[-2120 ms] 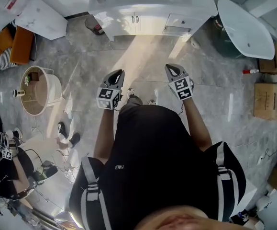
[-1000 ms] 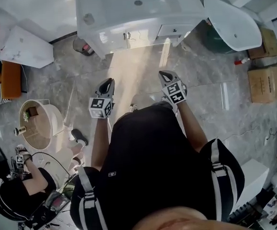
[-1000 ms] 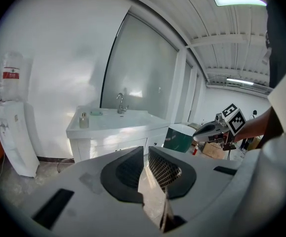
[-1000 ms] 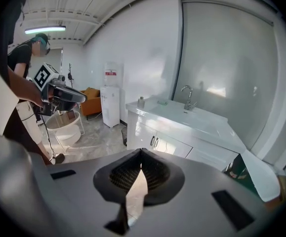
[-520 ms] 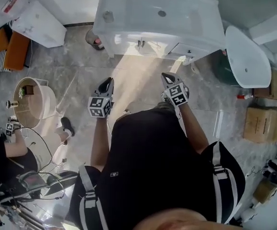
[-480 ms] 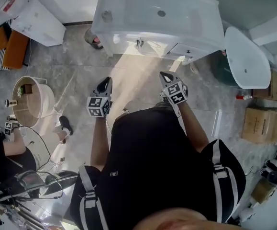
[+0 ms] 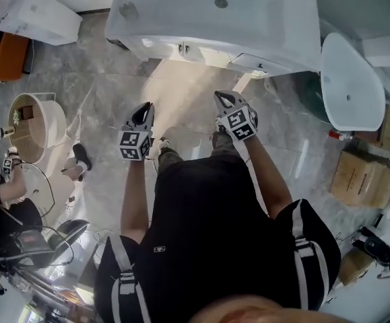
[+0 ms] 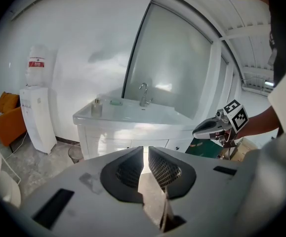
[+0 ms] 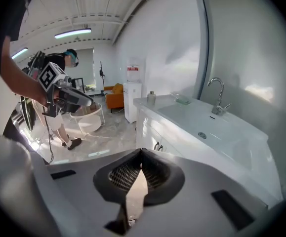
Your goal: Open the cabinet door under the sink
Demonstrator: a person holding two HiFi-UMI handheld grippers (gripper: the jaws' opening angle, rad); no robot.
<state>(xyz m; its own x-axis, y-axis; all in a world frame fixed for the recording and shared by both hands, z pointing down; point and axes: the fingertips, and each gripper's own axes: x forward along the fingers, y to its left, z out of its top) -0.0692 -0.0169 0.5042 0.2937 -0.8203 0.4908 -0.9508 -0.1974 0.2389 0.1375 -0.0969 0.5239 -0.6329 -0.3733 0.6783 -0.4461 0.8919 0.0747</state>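
The person is holding both claws out over the grey marbled floor (image 7: 107,99), short of the white vanity. The left claw (image 8: 145,149) is showing only a narrow slit between its jaws, with nothing in it. The right claw (image 9: 142,151) is pressing its jaw tips together, empty. The glossy white cabinet door with small metal handles (image 7: 181,48) is sitting closed under the white rectangular sink basin (image 7: 282,19), ahead of both claws and well apart from them, lining up closer to the left claw.
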